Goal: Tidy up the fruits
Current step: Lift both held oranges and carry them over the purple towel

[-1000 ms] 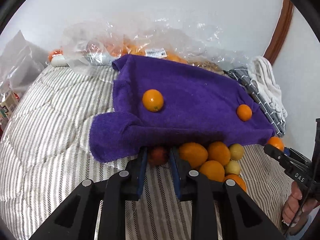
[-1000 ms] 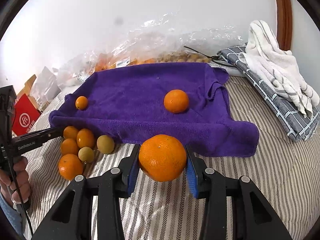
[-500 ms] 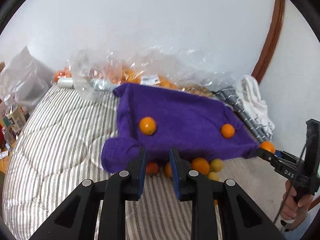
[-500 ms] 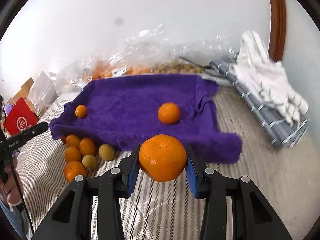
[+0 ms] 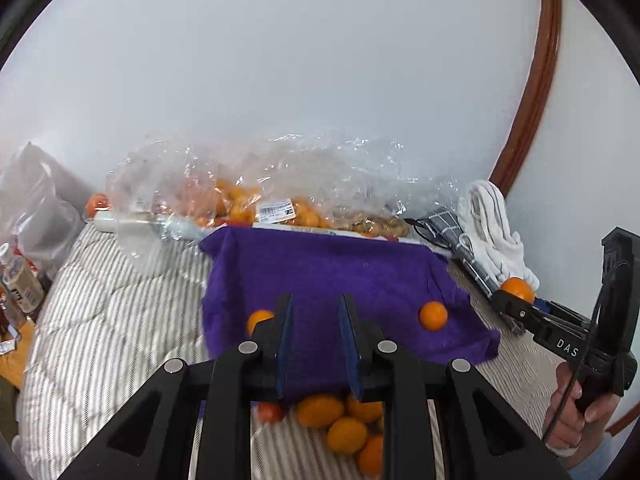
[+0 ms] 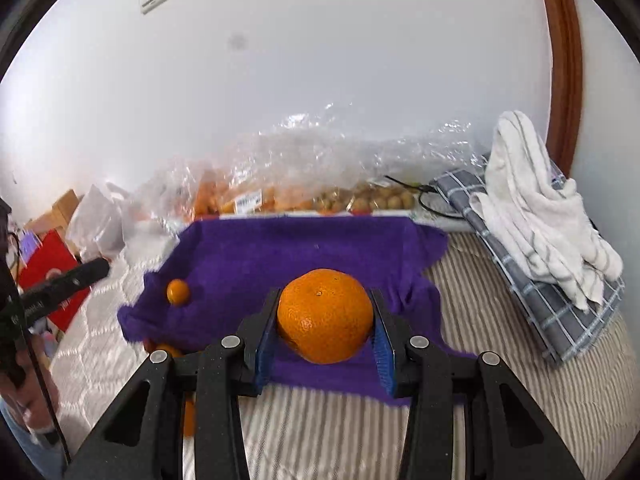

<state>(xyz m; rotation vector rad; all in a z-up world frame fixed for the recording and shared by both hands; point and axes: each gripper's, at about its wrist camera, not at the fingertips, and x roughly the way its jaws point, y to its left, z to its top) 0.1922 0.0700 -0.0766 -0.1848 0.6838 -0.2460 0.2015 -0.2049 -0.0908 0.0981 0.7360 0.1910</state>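
Covering the middle of the striped quilt (image 5: 100, 320), the purple towel (image 5: 340, 272) serves as the landmark. Behind it, against the wall, lies a clear plastic bag (image 5: 256, 184) of fruit; to its right sits a white cloth (image 6: 536, 208) on a grey checked one. Above the towel's near edge the right gripper (image 6: 324, 320) clamps a large orange (image 6: 325, 316) between its blue pads. The left gripper (image 5: 314, 344) hangs over the near edge too, jaws narrow with nothing between them. Two small oranges (image 5: 433, 315) rest on the towel, and a loose cluster of small fruits (image 5: 340, 424) lies just before its near edge.
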